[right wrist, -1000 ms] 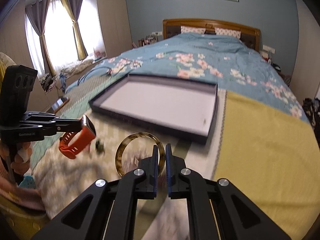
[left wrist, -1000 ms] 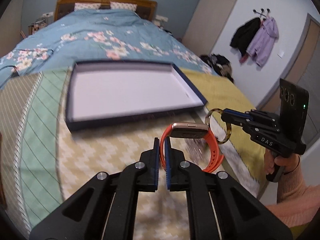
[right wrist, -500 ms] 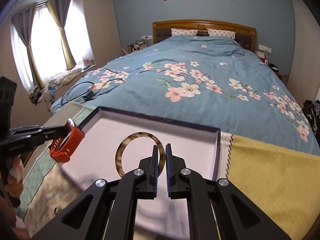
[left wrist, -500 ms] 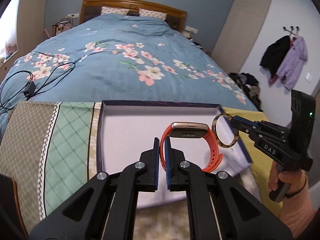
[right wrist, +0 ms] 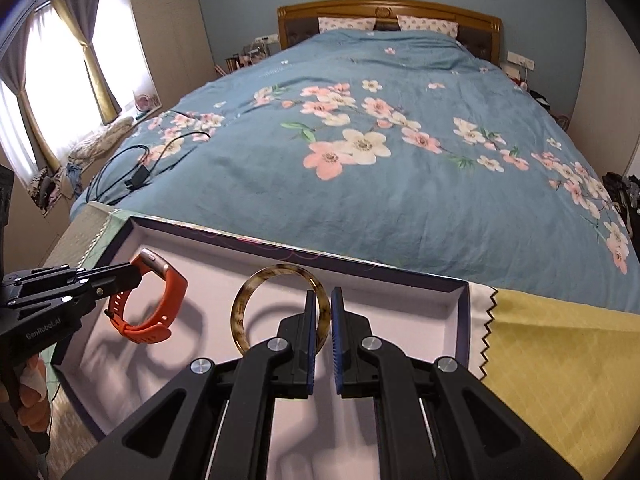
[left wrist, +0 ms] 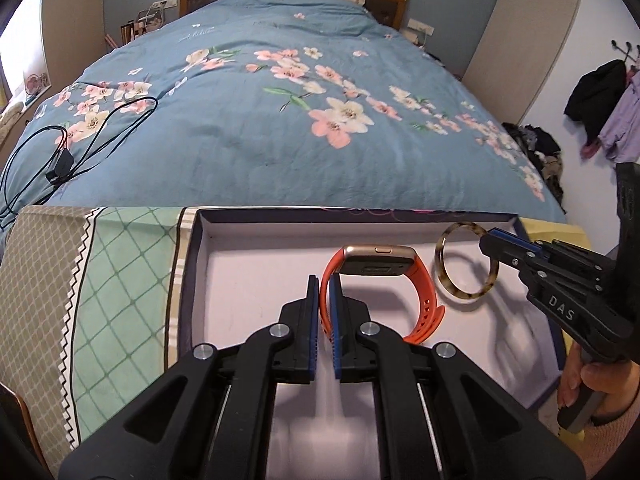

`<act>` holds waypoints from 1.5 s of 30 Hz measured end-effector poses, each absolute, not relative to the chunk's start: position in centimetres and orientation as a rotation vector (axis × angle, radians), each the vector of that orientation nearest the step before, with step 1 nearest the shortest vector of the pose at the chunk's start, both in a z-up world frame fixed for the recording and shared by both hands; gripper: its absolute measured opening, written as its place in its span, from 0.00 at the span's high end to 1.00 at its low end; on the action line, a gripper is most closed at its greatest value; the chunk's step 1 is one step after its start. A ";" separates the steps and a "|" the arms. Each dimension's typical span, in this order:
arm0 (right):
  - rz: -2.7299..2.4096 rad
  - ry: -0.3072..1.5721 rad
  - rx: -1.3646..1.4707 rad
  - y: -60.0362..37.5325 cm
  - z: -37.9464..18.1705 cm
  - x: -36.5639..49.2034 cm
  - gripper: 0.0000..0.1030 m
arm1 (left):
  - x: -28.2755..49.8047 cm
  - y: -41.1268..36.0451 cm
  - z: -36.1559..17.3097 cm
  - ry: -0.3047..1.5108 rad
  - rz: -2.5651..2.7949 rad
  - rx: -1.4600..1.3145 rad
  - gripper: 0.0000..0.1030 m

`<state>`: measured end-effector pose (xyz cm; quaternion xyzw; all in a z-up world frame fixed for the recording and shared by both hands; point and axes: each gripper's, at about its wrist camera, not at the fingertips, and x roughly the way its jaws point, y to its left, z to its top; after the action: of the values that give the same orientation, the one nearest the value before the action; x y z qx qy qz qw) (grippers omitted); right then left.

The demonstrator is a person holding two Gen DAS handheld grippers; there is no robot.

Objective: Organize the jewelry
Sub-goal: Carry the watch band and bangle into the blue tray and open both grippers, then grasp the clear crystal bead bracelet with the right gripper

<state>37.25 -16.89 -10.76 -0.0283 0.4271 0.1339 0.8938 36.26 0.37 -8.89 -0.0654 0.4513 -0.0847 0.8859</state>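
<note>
My left gripper [left wrist: 324, 284] is shut on the strap of an orange watch [left wrist: 420, 292] with a gold case and holds it just above the white floor of a shallow dark-rimmed box [left wrist: 188, 280]. My right gripper [right wrist: 324, 300] is shut on a tortoiseshell bangle [right wrist: 244, 300] and holds it upright over the same box [right wrist: 460, 312]. In the left wrist view the bangle [left wrist: 444, 276] hangs to the right of the watch, clamped by the right gripper [left wrist: 490, 238]. In the right wrist view the watch [right wrist: 160, 304] hangs at the left in the left gripper [right wrist: 134, 276].
The box lies at the foot of a bed with a blue floral duvet [left wrist: 280, 120]. A patterned green and beige cloth [left wrist: 100, 280] lies left of the box, a yellow cloth [right wrist: 560, 360] right. A black cable [left wrist: 60, 160] lies on the duvet at left.
Both grippers moved forward with their items, from over the patterned cloth in front of the box to over the box's white floor, and came lower.
</note>
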 end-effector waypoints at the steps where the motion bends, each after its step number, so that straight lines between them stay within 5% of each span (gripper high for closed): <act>1: 0.274 0.891 -0.055 -16.9 -10.8 37.4 0.95 | 36.7 0.2 -9.1 0.947 -0.168 -0.131 0.95; 11: 0.241 0.934 -0.051 -16.9 -11.3 38.6 0.94 | 39.7 0.0 -10.8 1.025 -0.141 -0.160 0.93; 17: 0.236 0.867 -0.027 -17.6 -9.9 37.2 0.88 | 40.0 0.6 -10.9 1.025 -0.165 -0.207 0.79; 21: 0.304 0.765 -0.035 -18.1 -7.6 33.6 0.60 | 37.9 1.5 -9.5 0.940 -0.151 -0.216 0.68; 27: 0.431 0.648 -0.118 -18.9 -5.3 25.5 0.49 | 30.2 2.6 -5.2 0.696 -0.195 -0.145 0.47; 38: 0.561 0.795 -0.190 -18.6 -10.4 17.5 0.50 | 17.9 3.8 -5.9 0.636 -0.296 -0.092 0.44; 45: 0.595 0.859 -0.171 -17.2 -12.4 18.4 0.67 | 14.4 4.1 -7.9 0.667 -0.316 -0.130 0.42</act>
<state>18.39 -17.22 -12.36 -0.0817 0.4097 0.2836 0.8631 14.42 4.08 -7.85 -0.0633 0.3257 -0.1543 0.9306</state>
